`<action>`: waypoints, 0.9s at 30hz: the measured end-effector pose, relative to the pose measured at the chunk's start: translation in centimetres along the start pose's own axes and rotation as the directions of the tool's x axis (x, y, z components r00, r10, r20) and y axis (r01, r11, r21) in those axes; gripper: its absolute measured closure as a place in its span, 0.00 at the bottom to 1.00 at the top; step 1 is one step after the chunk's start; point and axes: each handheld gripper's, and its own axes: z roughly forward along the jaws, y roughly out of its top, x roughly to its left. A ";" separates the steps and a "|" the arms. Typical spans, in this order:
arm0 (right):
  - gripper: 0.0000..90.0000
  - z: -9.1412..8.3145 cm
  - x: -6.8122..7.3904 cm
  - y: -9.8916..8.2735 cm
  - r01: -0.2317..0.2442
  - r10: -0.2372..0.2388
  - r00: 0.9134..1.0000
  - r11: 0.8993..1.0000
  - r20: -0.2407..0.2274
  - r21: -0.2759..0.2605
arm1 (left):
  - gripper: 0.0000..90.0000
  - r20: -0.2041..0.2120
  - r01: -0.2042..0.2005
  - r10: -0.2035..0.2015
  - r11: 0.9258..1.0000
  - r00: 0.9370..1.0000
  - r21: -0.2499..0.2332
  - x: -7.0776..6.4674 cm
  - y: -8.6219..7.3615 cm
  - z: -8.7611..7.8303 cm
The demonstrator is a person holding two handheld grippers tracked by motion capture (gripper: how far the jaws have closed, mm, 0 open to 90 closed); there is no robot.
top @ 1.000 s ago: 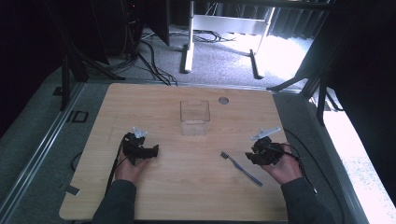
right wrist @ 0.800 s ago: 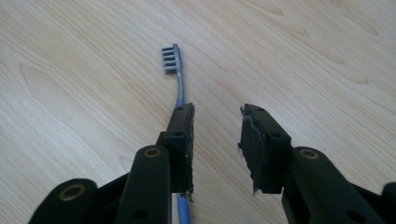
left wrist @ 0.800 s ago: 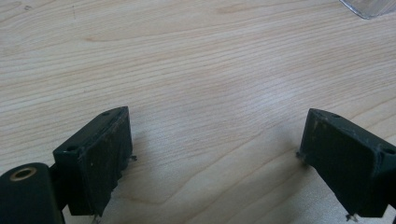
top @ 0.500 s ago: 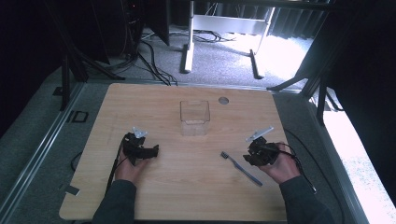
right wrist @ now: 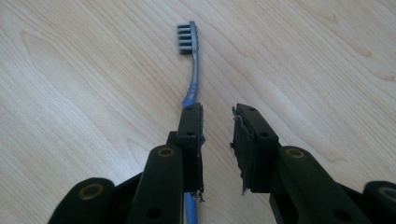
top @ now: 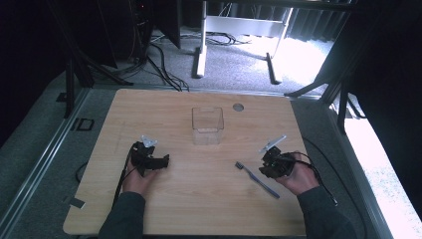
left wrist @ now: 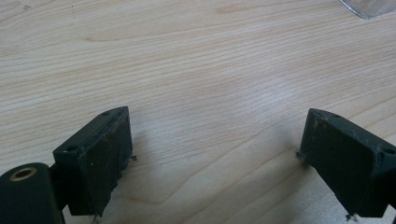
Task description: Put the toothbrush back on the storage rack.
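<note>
Jaws on the left gripper (left wrist: 212, 158) stand wide apart with nothing between them: two blocky black pads with matte, scuffed faces and small frayed bits at their lower edges, hanging low over bare wood. On the right gripper (right wrist: 218, 140) the jaws are only a narrow slot apart and grip nothing; their inner faces are rough and ragged at the edges, and the black arms behind them carry round brass-coloured eyelets.

A toothbrush (right wrist: 190, 65) lies flat on the worktop (right wrist: 70, 84), passing under the right gripper's own left-hand jaw rather than between the two. Its handle is slim and slightly curved, blue near the jaw and grey toward the neck, ending in a small rectangular head with dark bristle rows. From the high view the toothbrush (top: 256, 179) lies slantwise, head toward the middle of the worktop, just beside the right gripper (top: 275, 163), which the right hand (top: 298, 178) holds near the right edge.

The worktop (top: 164, 112) is a pale wood board with long wavy grain, rounded corners and a smooth, faintly glossy face. Near its centre stands a clear, square-sided container (top: 207, 125), open at the top, well apart from both grippers; one glassy corner (left wrist: 369, 7) of it shows in the left gripper view. A small round grey disc (top: 238, 107) sits in the surface beyond it. The left hand (top: 137, 179) holds the left gripper (top: 149, 160) on the left part of the board.
</note>
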 end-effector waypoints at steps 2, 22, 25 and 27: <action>0.81 0.0 0.0 0.0 0.002 -0.002 1.000 1.000 0.001 0.006 | 0.11 0.000 0.000 0.000 1.000 1.000 0.000 0.0 0.0 0.0; 0.85 1.3 0.5 0.2 0.027 -0.025 0.999 0.997 -0.028 0.068 | 0.11 0.001 -0.001 0.001 1.000 1.000 0.000 0.0 0.0 0.0; 0.86 1.6 0.5 0.2 0.037 -0.035 0.999 0.997 -0.029 0.073 | 0.11 0.001 -0.001 0.001 1.000 1.000 -0.001 -0.1 0.0 0.0; 0.87 1.7 0.5 0.2 0.042 -0.040 0.999 0.996 -0.028 0.079 | 0.11 0.001 0.000 0.000 1.000 1.000 -0.001 -0.1 0.0 0.0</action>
